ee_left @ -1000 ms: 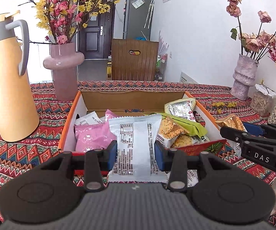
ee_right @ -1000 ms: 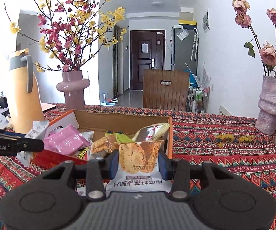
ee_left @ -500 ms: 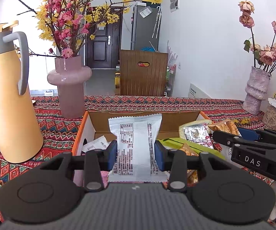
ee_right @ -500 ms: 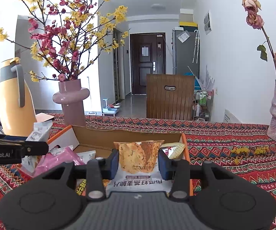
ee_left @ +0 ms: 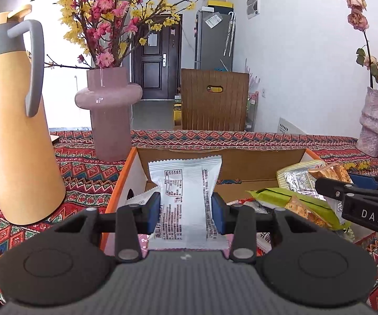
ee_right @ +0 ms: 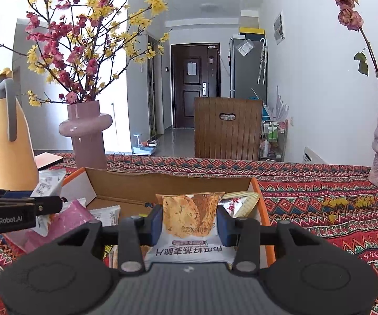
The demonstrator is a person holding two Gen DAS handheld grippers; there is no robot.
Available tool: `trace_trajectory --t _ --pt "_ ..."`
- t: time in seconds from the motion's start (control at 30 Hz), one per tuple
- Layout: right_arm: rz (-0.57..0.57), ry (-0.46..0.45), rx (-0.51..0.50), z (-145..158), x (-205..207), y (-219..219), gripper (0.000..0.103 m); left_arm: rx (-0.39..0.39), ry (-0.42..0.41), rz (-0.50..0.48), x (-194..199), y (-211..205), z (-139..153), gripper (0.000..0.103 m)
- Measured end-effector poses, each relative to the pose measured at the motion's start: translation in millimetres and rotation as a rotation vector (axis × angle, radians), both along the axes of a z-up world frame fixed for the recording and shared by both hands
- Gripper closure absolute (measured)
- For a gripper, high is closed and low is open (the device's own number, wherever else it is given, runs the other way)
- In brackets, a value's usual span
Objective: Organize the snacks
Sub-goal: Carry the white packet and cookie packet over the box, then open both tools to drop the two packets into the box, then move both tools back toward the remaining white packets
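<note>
- Cardboard box (ee_left: 241, 162) now fills less of both views than a second ago, its far wall level with the packets.
- Left gripper (ee_left: 186, 212) fingers pinch a white snack packet (ee_left: 186, 191) above the box.
- Right gripper (ee_right: 187, 221) fingers pinch an orange cracker packet (ee_right: 189, 215) above the box.

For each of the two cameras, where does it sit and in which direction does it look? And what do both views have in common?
Left wrist: sits on the left gripper, looks forward over the cardboard box; its own fingers clamp a white packet; the right gripper enters from the right.
Right wrist: sits on the right gripper, faces the same way; its fingers clamp an orange cracker packet; the left gripper enters from the left.
Shared: the box, the yellow jug, the pink vase.
</note>
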State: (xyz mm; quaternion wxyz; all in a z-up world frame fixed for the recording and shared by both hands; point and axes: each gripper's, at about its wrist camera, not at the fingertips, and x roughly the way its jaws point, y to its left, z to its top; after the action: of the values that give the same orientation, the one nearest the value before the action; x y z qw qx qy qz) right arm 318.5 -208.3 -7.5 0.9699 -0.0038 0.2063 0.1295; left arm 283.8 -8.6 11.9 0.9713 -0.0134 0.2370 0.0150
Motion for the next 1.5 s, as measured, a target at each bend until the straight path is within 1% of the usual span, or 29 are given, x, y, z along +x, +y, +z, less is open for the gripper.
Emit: trace_trajectory --t 0.03,0.07,0.1,0.13,0.17,0.2,0.23,0.27,0.3,0.37,0.5,0.67,0.83,1.0,1.1,1.23,1.4,1.5 --pt "0.0 0.006 0.001 -2 1 0 0.061 0.0 0.007 0.004 1 0 -2 0.061" --pt "0.002 0.012 0.004 -3 1 -1 0.06 -0.001 0.009 0.008 2 1 -3 0.058" --pt "-0.002 0.017 0.006 -5 1 -2 0.058 -0.004 0.003 0.011 0 2 -3 0.053" --pt "-0.004 0.02 0.011 -5 1 -3 0.05 -0.012 -0.001 0.011 -1 3 -3 0.049" --pt "-0.006 0.023 0.017 -6 0 -4 0.042 -0.024 -0.01 0.014 -4 6 -1 0.035" --pt "-0.012 0.021 0.024 -6 -1 -6 0.021 -0.03 -0.026 0.026 -6 7 0 0.016" --pt "-0.021 0.014 0.03 -5 -2 -7 0.004 -0.029 -0.043 0.042 -8 8 2 0.009" --pt "-0.03 0.008 0.035 -4 -4 -9 0.0 -0.028 -0.058 0.055 -11 9 4 0.0" --pt "-0.032 0.006 0.043 -3 -5 -11 0.0 -0.031 -0.07 0.061 -13 9 5 0.0" --pt "-0.038 0.009 0.053 -2 -5 -13 0.0 -0.036 -0.068 0.06 -14 10 6 0.0" --pt "-0.046 0.0 0.053 2 -7 -15 0.0 -0.032 -0.05 0.065 -10 8 9 0.0" --pt "-0.05 -0.021 0.063 14 -21 -23 0.0 -0.059 -0.028 0.068 -15 6 19 0.0" --pt "-0.055 -0.02 0.041 18 -43 -40 0.0 -0.065 0.016 0.026 -26 -5 23 0.0" --pt "-0.075 -0.001 -0.005 12 -65 -58 0.0 -0.085 0.11 -0.027 -37 -21 15 0.0" --pt "-0.088 0.02 -0.028 4 -77 -70 0.0 -0.083 0.167 -0.066 -42 -37 5 0.0" --pt "-0.101 0.056 -0.047 -10 -88 -82 0.0 -0.077 0.221 -0.107 -47 -60 -7 0.0" --pt "-0.114 0.1 -0.04 -27 -93 -94 0.0 -0.074 0.298 -0.117 -43 -81 -23 0.0" --pt "-0.119 0.117 -0.028 -35 -93 -99 0.0 -0.07 0.33 -0.115 -42 -90 -31 0.0"
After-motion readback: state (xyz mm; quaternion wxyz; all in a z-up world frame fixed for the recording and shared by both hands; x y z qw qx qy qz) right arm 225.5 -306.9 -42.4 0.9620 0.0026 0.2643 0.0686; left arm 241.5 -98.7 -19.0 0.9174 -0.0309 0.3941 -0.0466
